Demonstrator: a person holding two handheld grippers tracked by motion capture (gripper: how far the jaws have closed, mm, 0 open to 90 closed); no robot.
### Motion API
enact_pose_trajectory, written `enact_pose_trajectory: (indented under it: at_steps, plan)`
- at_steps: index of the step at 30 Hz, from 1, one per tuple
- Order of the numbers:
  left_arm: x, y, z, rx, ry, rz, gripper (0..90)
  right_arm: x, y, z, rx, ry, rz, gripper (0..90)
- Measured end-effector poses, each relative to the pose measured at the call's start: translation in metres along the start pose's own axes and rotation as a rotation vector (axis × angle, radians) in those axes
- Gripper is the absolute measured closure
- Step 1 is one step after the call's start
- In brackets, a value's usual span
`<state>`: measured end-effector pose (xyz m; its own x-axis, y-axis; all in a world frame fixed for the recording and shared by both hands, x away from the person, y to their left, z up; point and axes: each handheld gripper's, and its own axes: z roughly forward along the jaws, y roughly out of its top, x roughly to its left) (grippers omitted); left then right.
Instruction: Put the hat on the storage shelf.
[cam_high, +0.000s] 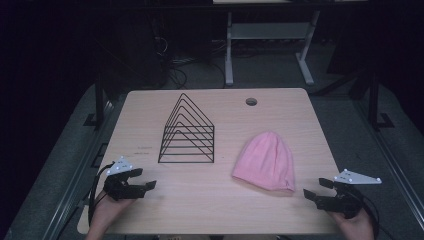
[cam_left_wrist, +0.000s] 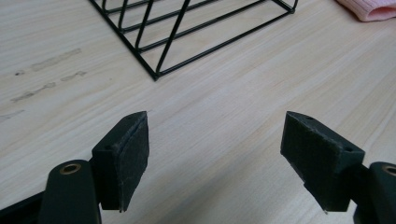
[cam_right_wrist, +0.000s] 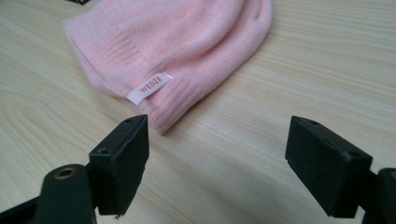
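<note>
The pink hat (cam_high: 265, 161) lies flat on the worktop (cam_high: 210, 200), toward the right side and a bit nearer to me than the middle. Its ribbed open edge faces me, and its round top points away. In my right gripper view I can read a small white label (cam_right_wrist: 149, 87) sewn on that edge. Nothing is in the hat that I can see.

My right gripper (cam_high: 316, 189) hovers just beside the hat's near right corner, not touching it. Its jaws stand wide apart with nothing between them, just bare wood.

My left gripper (cam_high: 146, 179) is at the near left part of the worktop, well apart from the hat. Its jaws stand wide apart too, and they hold nothing.

The black wire rack (cam_high: 187, 131) stands upright between the middle and the left, shaped like a row of triangles. Its slots are all empty. In my left gripper view its near corner sits just ahead of the jaws.

There is open wood between my two grippers, and between the rack and the hat. A small round hole (cam_high: 251, 102) sits near the far edge.
</note>
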<state>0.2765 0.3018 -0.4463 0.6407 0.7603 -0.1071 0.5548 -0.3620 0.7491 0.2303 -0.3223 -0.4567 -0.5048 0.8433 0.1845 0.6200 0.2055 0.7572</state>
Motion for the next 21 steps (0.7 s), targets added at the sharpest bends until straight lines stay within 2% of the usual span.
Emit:
enact_pose_trajectory:
  at_steps: [2, 4, 10, 14, 15, 21]
  plan:
    - [-0.001, 0.0, 0.001, -0.001, -0.003, -0.014, 23.4, -0.001, 0.003, 0.002, 0.011, 0.019, 0.004, 19.9]
    - [0.001, 0.0, 0.002, 0.0, -0.001, -0.012, 23.4, -0.004, 0.009, 0.006, 0.033, 0.026, -0.014, 19.9]
    - [0.004, -0.001, 0.002, 0.001, 0.0, -0.022, 23.4, -0.009, 0.023, 0.012, 0.04, 0.047, -0.025, 19.8]
    - [0.006, 0.0, 0.0, 0.006, 0.01, -0.008, 23.4, -0.012, 0.035, 0.018, 0.052, 0.069, -0.03, 19.8]
    - [0.006, -0.001, 0.0, -0.006, 0.013, -0.022, 23.4, -0.013, 0.039, 0.02, 0.052, 0.073, -0.029, 19.9]
    - [0.01, -0.001, -0.002, -0.02, 0.022, -0.04, 23.4, -0.018, 0.056, 0.031, 0.074, 0.104, -0.04, 20.0]
